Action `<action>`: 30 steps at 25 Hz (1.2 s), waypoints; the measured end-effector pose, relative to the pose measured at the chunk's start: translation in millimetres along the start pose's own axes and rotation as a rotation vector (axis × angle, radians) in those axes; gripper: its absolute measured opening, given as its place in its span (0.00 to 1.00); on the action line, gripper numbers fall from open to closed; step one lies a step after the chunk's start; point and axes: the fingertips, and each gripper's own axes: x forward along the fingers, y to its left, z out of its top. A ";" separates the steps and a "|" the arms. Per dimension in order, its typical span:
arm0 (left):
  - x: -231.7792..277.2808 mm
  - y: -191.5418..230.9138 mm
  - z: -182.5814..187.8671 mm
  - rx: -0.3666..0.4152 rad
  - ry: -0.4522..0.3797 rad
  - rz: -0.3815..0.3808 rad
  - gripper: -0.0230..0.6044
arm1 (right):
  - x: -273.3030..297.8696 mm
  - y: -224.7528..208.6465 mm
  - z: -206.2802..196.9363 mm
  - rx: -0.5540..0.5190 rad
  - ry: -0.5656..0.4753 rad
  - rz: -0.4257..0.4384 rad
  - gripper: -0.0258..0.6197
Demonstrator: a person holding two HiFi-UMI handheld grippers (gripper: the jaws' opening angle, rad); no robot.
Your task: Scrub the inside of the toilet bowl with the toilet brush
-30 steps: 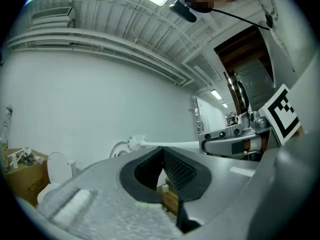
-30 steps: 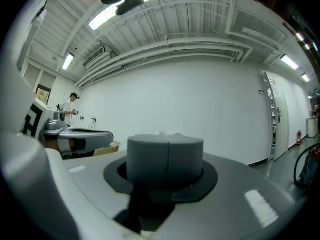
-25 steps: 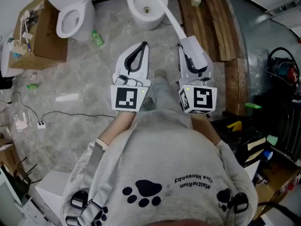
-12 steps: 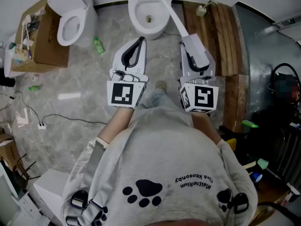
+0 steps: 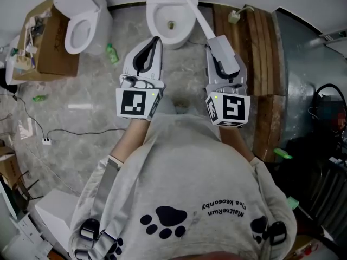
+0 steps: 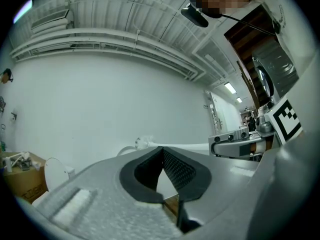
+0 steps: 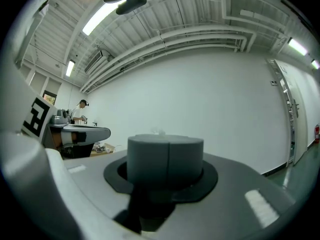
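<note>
A white toilet bowl [image 5: 169, 16] stands at the top middle of the head view, with a little water at its drain. My right gripper [image 5: 216, 41] is shut on the long white handle of the toilet brush [image 5: 195, 15]. The handle slants up and left over the bowl's right rim, and its far end leaves the frame's top. In the left gripper view the toilet brush [image 6: 186, 145] shows level against the wall, its head on the left. My left gripper [image 5: 155, 39] is shut with nothing in it, just before the bowl's front left. In the right gripper view the right gripper [image 7: 167, 156] hides the handle.
A second toilet [image 5: 81, 23] and a cardboard box [image 5: 39, 37] of clutter stand at the top left. Wooden planks [image 5: 255, 53] lie along the right. A green item [image 5: 112, 52] and a cable with a plug strip [image 5: 46, 141] lie on the floor. A person stands far off [image 7: 80, 109].
Both grippers have moved forward, closer to the toilet bowl. The brush handle has gone with the right gripper, and its far end now passes beyond the frame's top.
</note>
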 end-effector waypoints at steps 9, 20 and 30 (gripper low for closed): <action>22.3 11.3 -14.6 -0.015 -0.013 0.010 0.04 | 13.3 -10.9 -10.4 -0.018 0.035 0.016 0.28; 58.3 37.0 -40.8 -0.032 0.023 0.009 0.04 | 58.9 -20.2 -22.4 -0.014 0.044 0.029 0.28; 147.1 100.5 -70.0 -0.048 0.046 -0.034 0.04 | 166.4 -32.3 -37.5 0.007 0.062 0.005 0.28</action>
